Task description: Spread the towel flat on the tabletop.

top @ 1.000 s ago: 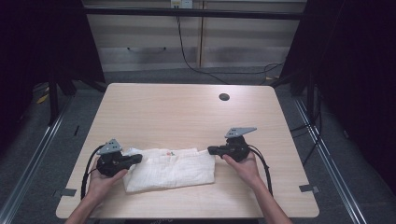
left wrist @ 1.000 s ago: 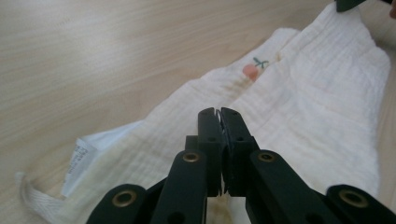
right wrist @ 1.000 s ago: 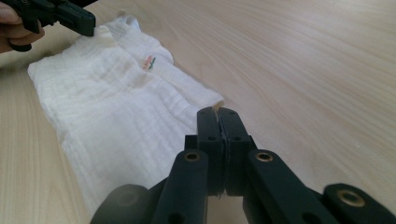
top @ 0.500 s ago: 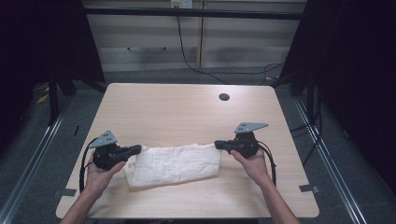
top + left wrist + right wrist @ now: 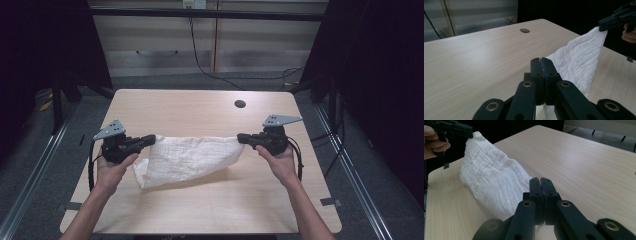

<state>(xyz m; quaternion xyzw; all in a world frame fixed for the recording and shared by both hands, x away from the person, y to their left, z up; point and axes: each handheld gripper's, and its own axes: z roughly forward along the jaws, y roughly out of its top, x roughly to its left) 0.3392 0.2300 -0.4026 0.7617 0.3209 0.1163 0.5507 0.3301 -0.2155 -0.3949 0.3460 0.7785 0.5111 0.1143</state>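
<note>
Pinching opposite corners of the white cloth (image 5: 192, 159), the left gripper (image 5: 147, 140) and right gripper (image 5: 243, 137) (jaws pressed together) hold it stretched above the table (image 5: 200, 210), likely for folding.

1. The person's 2 forearms come in from the bottom of the high view, spread wide and angled slightly outward.
2. The left hand (image 5: 112, 167) wraps the body of the left gripper (image 5: 150, 139), whose jaws point inward toward the other hand.
3. The right hand (image 5: 280, 159) holds the right gripper (image 5: 241, 137) the same way, jaws pointing inward toward the left.
4. In each gripper view the 2 black jaws stand pressed together.
5. A grey three-cornered plate sits on top of each gripper.
</note>
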